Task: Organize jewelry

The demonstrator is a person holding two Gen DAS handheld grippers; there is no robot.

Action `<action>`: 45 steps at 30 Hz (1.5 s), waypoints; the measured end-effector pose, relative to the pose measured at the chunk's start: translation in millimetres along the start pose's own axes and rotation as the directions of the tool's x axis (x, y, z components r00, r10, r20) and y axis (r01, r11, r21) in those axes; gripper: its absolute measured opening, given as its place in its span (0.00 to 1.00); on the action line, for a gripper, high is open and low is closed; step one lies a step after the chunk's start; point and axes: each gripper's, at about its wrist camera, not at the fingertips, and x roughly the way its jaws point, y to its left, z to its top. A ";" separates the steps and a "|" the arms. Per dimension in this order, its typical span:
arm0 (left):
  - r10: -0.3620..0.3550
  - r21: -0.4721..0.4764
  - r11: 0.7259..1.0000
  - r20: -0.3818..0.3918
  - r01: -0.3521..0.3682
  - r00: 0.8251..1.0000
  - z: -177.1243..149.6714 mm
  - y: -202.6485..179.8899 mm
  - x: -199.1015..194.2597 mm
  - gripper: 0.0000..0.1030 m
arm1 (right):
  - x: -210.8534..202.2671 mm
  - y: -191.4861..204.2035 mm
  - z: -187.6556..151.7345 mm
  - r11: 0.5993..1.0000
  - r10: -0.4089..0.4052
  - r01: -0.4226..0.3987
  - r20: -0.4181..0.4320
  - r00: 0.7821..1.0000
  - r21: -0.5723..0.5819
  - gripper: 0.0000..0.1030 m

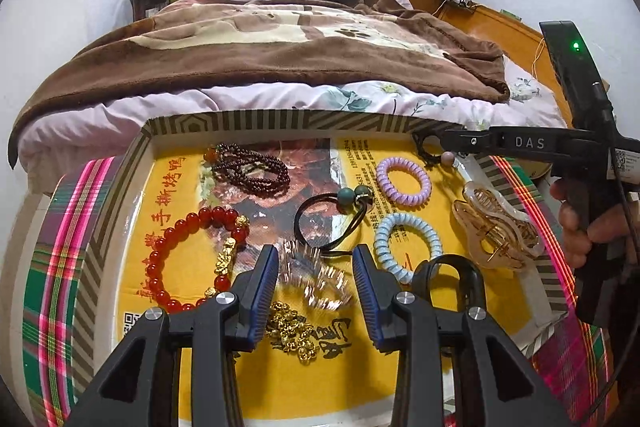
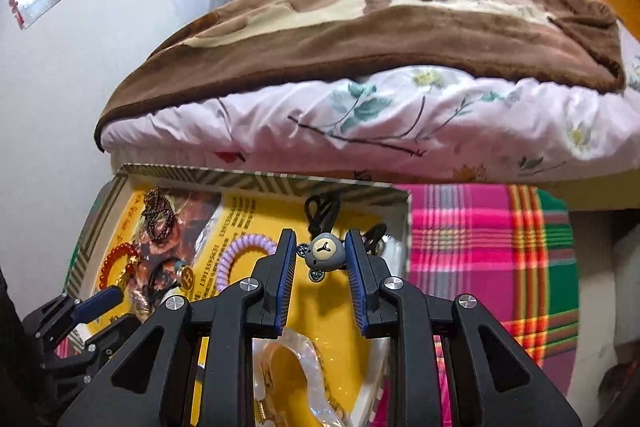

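Grippers first, since that's where the action is. My left gripper (image 1: 316,267) has its jaws partly apart over the tray, with a clear, glittery bracelet (image 1: 316,277) lying in the gap between the blue pads; from my angle I can't tell if the pads actually touch it. My right gripper (image 2: 319,259) has a little grey bear charm (image 2: 321,251) sitting between its pads, and it looks pinched on both sides (the black cord (image 2: 320,209) it hangs from trails off toward the tray's far edge).

Moving outward on the left side: a gold bead bracelet (image 1: 294,331) sits just below the clear one, and a red bead bracelet (image 1: 192,259) with gold charms is off to the left. Further back there's a dark garnet strand (image 1: 250,169). A black hair tie with two green beads (image 1: 332,215) lies in the middle, with a purple coil tie (image 1: 403,181) and a pale blue coil tie (image 1: 408,247) to its right. An amber claw clip (image 1: 496,231) rests against the right wall.

Everything sits in a shallow tray (image 1: 280,121) with a striped rim and a yellow printed sheet (image 1: 168,187) lining the bottom. The tray is on a plaid cloth (image 2: 480,247), right up against a bed with a brown blanket (image 2: 360,23).
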 end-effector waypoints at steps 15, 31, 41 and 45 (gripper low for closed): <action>0.006 -0.007 1.000 -0.017 -0.006 1.000 -2.2 -2.0 4.3 0.58 | 2.0 -0.8 -4.6 0.999 0.021 -0.021 0.001 1.000 0.025 0.34; 0.095 -0.035 0.995 0.042 -0.094 0.995 -17.4 -2.9 -53.5 0.77 | -56.0 32.5 -27.6 0.999 -0.004 0.008 0.116 0.993 -0.032 0.47; 0.147 -0.065 0.988 0.101 -0.141 0.984 -44.2 -12.9 -108.9 0.88 | -109.6 59.8 -75.3 0.995 -0.092 0.100 0.197 0.976 -0.030 0.47; 0.165 -0.067 0.985 0.113 -0.158 0.980 -56.1 -16.1 -125.5 0.88 | -127.4 75.8 -102.0 0.989 -0.125 0.138 0.218 0.968 -0.044 0.47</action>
